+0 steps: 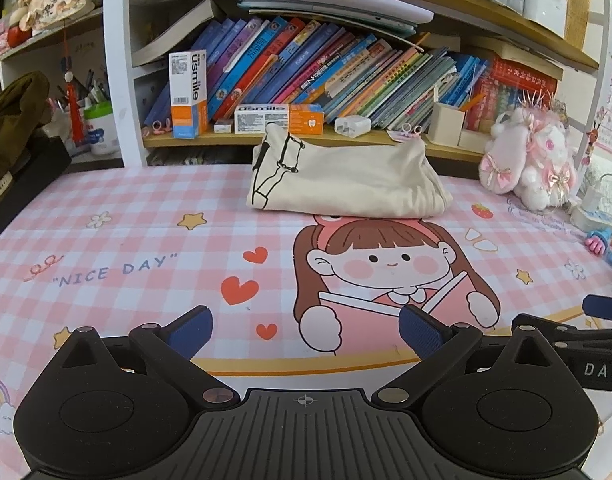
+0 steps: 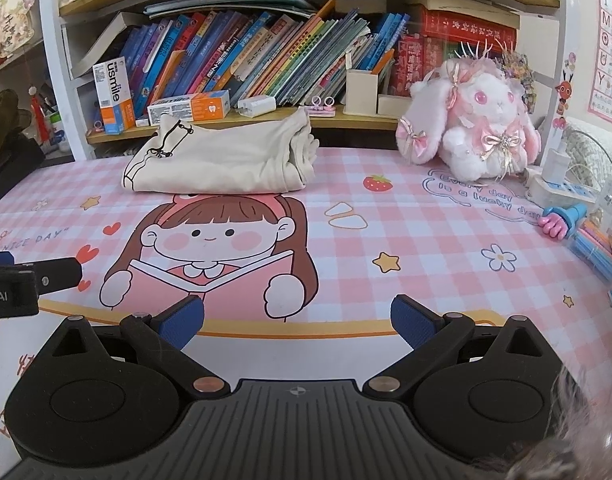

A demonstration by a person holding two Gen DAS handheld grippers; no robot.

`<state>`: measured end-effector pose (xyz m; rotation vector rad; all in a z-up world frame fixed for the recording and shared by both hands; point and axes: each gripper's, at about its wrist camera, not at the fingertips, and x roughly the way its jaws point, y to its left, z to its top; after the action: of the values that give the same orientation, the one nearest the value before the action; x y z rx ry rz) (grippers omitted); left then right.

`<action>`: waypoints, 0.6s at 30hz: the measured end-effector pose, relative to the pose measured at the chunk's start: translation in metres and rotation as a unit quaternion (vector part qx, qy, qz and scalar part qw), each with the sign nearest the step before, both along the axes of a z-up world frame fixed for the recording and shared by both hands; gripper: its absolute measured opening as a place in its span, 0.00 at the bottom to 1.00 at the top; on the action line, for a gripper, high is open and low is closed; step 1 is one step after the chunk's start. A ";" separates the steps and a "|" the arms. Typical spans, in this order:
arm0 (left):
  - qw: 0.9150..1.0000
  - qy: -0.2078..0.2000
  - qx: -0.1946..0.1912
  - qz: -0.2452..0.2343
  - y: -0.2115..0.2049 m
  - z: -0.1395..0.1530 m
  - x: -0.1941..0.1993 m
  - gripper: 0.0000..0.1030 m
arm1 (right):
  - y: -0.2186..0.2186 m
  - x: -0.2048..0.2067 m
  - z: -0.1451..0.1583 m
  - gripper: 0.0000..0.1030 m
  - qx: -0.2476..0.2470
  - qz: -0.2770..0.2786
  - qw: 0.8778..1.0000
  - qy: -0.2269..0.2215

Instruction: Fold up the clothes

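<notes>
I have both grippers hanging low over the near edge of the worktop (image 1: 118, 248), and neither is carrying anything: the left gripper (image 1: 306, 330) has its blue pads spread wide with only the printed mat between them, and the right gripper (image 2: 298, 320) stands the same way, released and empty. The cream garment (image 1: 345, 178) lies at the far side of the worktop, just in front of the bookshelf (image 1: 345, 142), well apart from both grippers. It looks to me already folded into a compact bundle, with stacked layers showing at its right end (image 2: 302, 148) and a black line drawing on its left (image 2: 162, 148), so I judge the folding is done or nearly so and I am parked back here to keep clear of it. A plush rabbit (image 2: 477, 128) sits to the right of the garment, near it but not touching. The far side and underside of the bundle are hidden from me, so I cannot tell how neat the fold is or what kind of garment this is. A dark olive cloth (image 1: 14, 120) at the left edge is cut off; whether it is more laundry I cannot say.
</notes>
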<state>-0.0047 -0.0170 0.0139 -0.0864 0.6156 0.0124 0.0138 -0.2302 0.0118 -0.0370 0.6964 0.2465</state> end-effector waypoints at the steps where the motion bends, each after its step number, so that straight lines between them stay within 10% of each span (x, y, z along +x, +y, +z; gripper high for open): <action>1: 1.000 0.001 0.002 0.000 0.000 0.000 0.000 0.98 | 0.000 0.001 0.000 0.98 0.000 0.000 1.000 0.001; 18: 1.000 0.015 -0.004 0.009 0.003 -0.004 0.008 0.98 | 0.009 0.011 -0.007 0.98 -0.011 0.012 1.000 0.002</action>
<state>0.0035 -0.0140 0.0096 -0.1008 0.6454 0.0294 0.0253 -0.2211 0.0052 -0.0667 0.7029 0.2620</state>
